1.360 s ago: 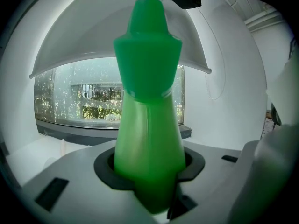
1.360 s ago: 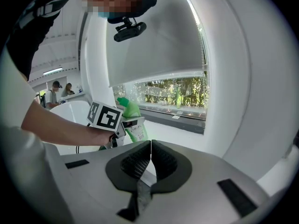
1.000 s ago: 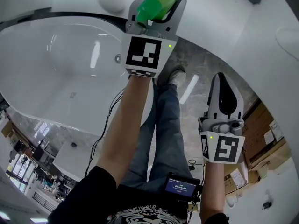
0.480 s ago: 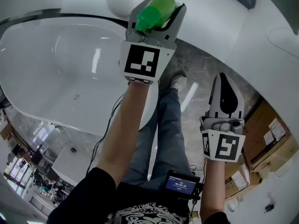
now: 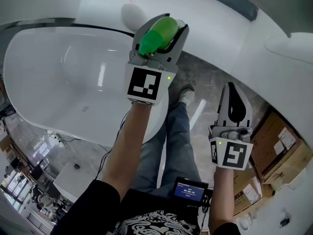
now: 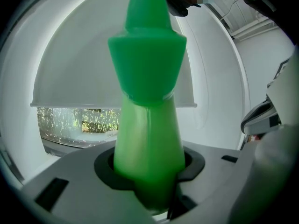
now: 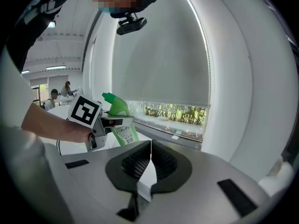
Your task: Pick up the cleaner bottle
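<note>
Two grippers are hanging in the air, the left gripper clamping the green bottle by its neck above the white tub, while the right gripper is hovering well apart, jaws pressed together on nothing.

A white bathtub spreads below and left of the left gripper, with a white oval object on its rim just left of that gripper's tips. Between it and the right gripper show grey marbled floor, a jeans leg and a shoe. Cardboard boxes stand right of the right gripper. A small lit screen sits at the waist, below it. Ahead of both grippers hangs a lowered roller blind.
</note>
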The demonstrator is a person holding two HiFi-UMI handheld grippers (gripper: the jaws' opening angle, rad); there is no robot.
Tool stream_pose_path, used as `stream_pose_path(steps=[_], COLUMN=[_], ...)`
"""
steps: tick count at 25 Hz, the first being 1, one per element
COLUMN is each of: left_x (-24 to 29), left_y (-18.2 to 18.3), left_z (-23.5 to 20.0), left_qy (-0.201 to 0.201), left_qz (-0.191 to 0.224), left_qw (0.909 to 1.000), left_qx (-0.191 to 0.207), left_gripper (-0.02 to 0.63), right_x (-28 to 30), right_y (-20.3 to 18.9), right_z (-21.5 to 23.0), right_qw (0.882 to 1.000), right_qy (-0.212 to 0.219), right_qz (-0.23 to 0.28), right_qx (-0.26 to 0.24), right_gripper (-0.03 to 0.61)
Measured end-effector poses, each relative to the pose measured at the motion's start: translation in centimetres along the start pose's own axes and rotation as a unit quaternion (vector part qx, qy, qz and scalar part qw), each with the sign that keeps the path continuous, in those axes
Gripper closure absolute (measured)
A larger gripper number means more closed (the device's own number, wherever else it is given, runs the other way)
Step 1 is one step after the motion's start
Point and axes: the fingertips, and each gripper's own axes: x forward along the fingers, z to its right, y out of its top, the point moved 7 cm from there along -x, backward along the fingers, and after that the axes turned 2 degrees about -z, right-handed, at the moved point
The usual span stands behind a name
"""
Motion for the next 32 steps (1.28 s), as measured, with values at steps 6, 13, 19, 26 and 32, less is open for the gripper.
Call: stream_pose_path(steps=[6,13,19,26,32], left_x=[-1.9,-4.3,-6.3,-8.0,-9.5], left_y=[3.2,6.3,9.1,12.7,16.1], left_z=[-0.3,-1.1,-1.1,-1.0,-1.2], left_qy=[0.003,0.012,0.018,0.015,0.016], left_qz=[0.007,0.007,0.005,-0.001,0.004], left_qw=[1.0,0.9999,0.9998,0.9999,0.9999], left_qx=[0.005,-0.005,-0.01,-0.004,-0.004], left_gripper=[0.426,0.426,0.426,0.426,0.426], right_x=[-0.9,-1.3,-2.7,-4.5,-5.8], right_y=[2.3,4.8,7.1,10.0,12.6], right_z=[0.8,1.1,1.4,1.8,1.7], right_qw=[1.0,0.999,0.999,0.998,0.998], right_qy=[-0.011,-0.023,-0.031,-0.041,-0.046], right_qz=[0.011,0.018,0.029,0.037,0.047], right_qx=[-0.007,-0.018,-0.023,-0.021,-0.019], right_gripper=[0.552,0.552,0.552,0.552,0.552])
